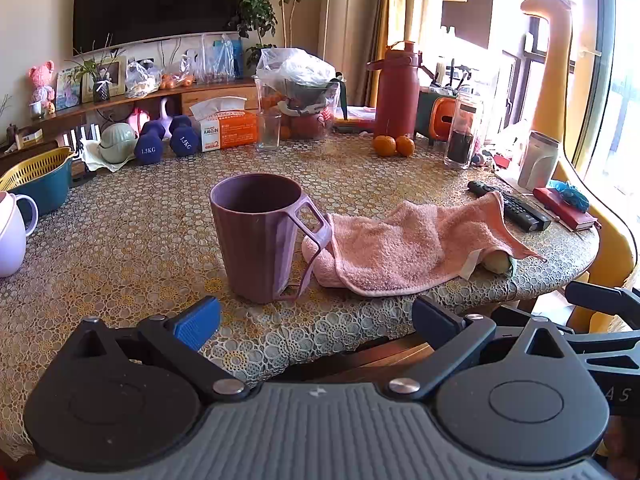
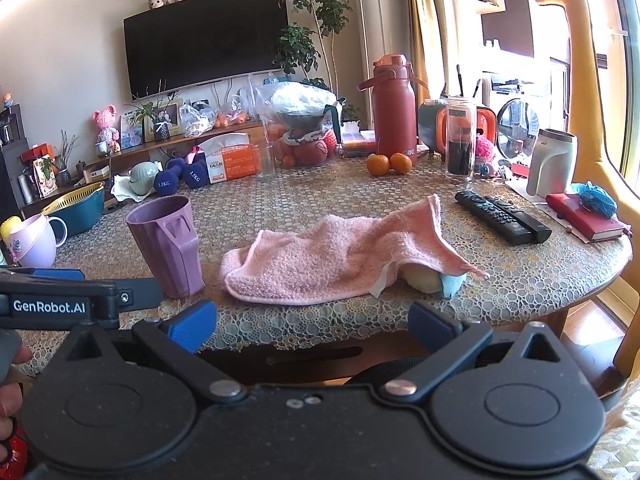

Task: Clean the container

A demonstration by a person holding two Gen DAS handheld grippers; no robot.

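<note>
Both grippers, left (image 1: 316, 320) and right (image 2: 314, 322), spread wide, empty; purple cup (image 1: 256, 236) upright beside pink towel (image 1: 404, 248) on the bench (image 1: 140, 232).

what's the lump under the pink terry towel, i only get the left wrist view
Observer: The right wrist view shows the lump is pale yellow with a light blue end, maybe a sponge, under the pink terry towel.
Operator: right gripper open
Observer: Yes, the right gripper is open and empty, short of the lace-covered table edge.
Operator: where's my left gripper
Observer: Seen side-on, the left gripper is low beside the purple ribbed plastic mug base; contact unclear.
</note>
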